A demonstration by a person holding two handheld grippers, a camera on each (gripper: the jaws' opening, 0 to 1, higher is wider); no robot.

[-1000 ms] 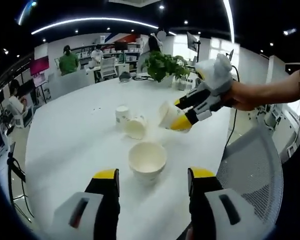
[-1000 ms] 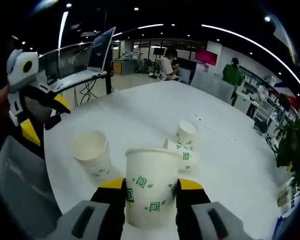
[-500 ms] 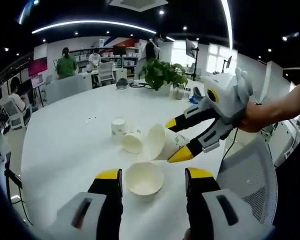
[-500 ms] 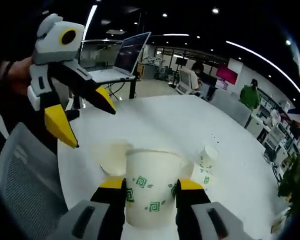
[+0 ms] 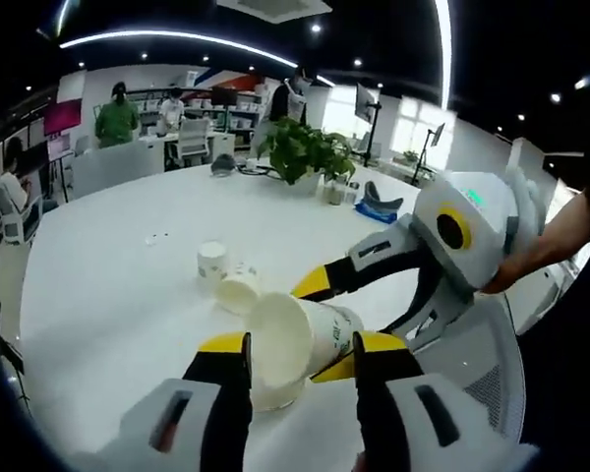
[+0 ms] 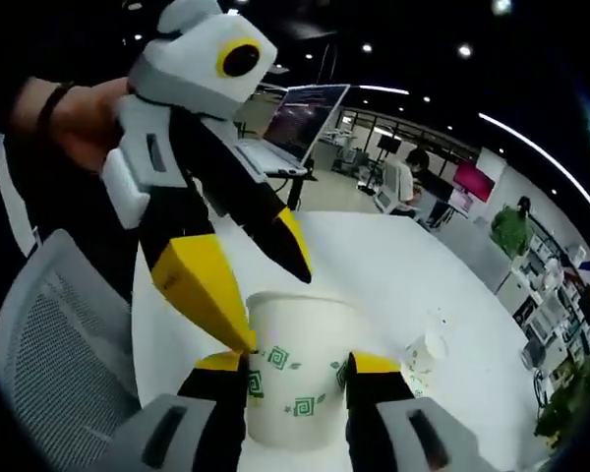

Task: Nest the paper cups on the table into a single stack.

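Cup sits clamped between the right gripper jaws, tipped on its side so its open mouth faces the left gripper. Just beneath it a second cup stands on the table between the left jaws, which stand apart. Two more cups lie farther off.

Two handheld grippers with white-grey bodies and yellow-tipped black jaws.
The right gripper has a yellow ring on its rounded white housing; the left gripper matches, and the hand gripping it wears a dark wristband.
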